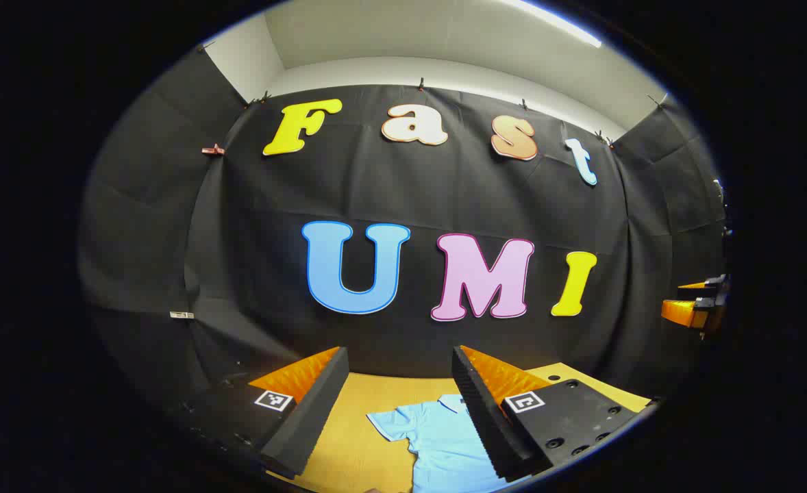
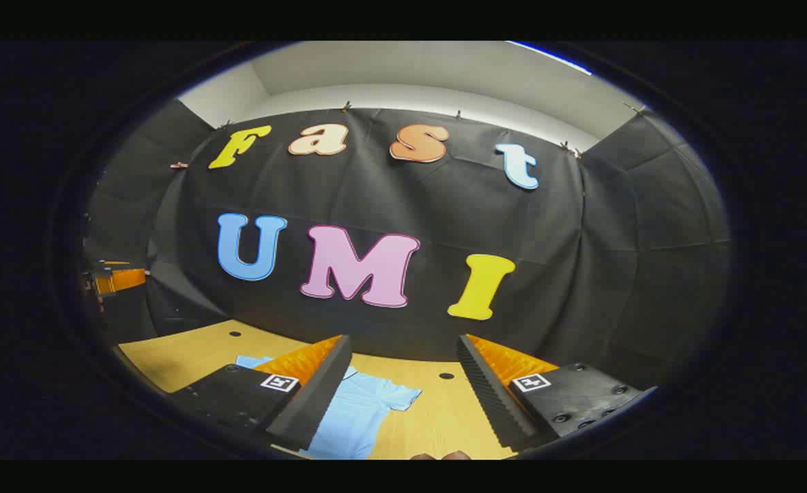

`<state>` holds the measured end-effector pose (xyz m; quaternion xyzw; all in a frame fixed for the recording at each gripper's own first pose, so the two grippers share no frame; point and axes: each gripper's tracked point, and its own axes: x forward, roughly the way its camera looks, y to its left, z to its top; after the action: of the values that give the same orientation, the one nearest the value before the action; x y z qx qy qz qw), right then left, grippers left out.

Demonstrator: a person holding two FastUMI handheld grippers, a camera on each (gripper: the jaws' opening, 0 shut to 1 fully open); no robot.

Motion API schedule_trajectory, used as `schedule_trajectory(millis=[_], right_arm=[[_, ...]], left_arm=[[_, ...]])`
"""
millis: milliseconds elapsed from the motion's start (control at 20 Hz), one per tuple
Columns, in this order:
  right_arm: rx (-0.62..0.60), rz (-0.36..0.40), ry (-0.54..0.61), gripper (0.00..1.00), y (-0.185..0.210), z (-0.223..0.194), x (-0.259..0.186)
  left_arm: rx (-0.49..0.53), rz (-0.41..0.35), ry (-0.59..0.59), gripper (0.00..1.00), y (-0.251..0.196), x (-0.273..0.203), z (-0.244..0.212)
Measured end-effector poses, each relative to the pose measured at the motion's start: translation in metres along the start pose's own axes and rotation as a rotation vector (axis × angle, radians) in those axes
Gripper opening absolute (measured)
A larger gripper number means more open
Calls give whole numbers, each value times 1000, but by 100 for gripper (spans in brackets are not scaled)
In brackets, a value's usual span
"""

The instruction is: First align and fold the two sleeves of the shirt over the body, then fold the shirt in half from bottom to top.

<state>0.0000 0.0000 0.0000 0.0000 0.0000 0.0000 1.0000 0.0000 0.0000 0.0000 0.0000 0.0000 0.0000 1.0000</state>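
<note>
Shirt (image 1: 438, 438) first: it lies flat on the desk (image 1: 349, 438) below both my tongs, light blue, collar toward the black cloth wall, its short sleeves spread out to the sides and not yet folded over the body. I hold my left tongs (image 1: 398, 404) raised above the desk and pointed nearly level at the wall, tilted only slightly down, fingers spread wide with nothing between them; through the gap I see the shirt's one sleeve and collar, while my right-hand finger covers part of the body. My right tongs (image 2: 403, 394) sit in much the same pose, high and level, also spread wide and empty, with the shirt's other sleeve (image 2: 393, 396) showing in the gap. At the far edge of the left gripper view, my right tongs hang level in the air, well apart.
</note>
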Motion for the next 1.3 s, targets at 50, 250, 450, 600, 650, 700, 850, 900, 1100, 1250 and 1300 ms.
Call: schedule_trajectory(millis=[50,250,450,600,650,700,850,900,1100,1250,1300], right_arm=[[-2,1,-1,97,2,1,-1],[-3,13,3,97,12,0,-2],[6,31,3,97,24,0,0],[2,35,6,97,28,-1,3],[-8,34,7,97,29,-1,3],[-16,36,2,99,31,0,3],[-17,51,1,97,38,1,7],[-12,54,1,97,39,2,9],[-7,53,10,97,37,3,19],[-26,75,19,97,38,0,28],[-25,70,23,97,35,-1,33]], left_arm=[[3,0,1,97,0,0,2],[4,-7,11,97,3,-5,4],[36,9,-2,96,13,-12,11],[51,17,-10,96,19,-19,14],[48,23,-8,96,21,-20,15],[43,28,-5,96,24,-21,14],[35,40,-7,96,31,-24,16],[33,40,-8,96,32,-24,16],[23,29,-24,96,34,-22,22],[-15,3,-14,96,25,-16,17],[-23,-4,-1,96,22,-13,12]])
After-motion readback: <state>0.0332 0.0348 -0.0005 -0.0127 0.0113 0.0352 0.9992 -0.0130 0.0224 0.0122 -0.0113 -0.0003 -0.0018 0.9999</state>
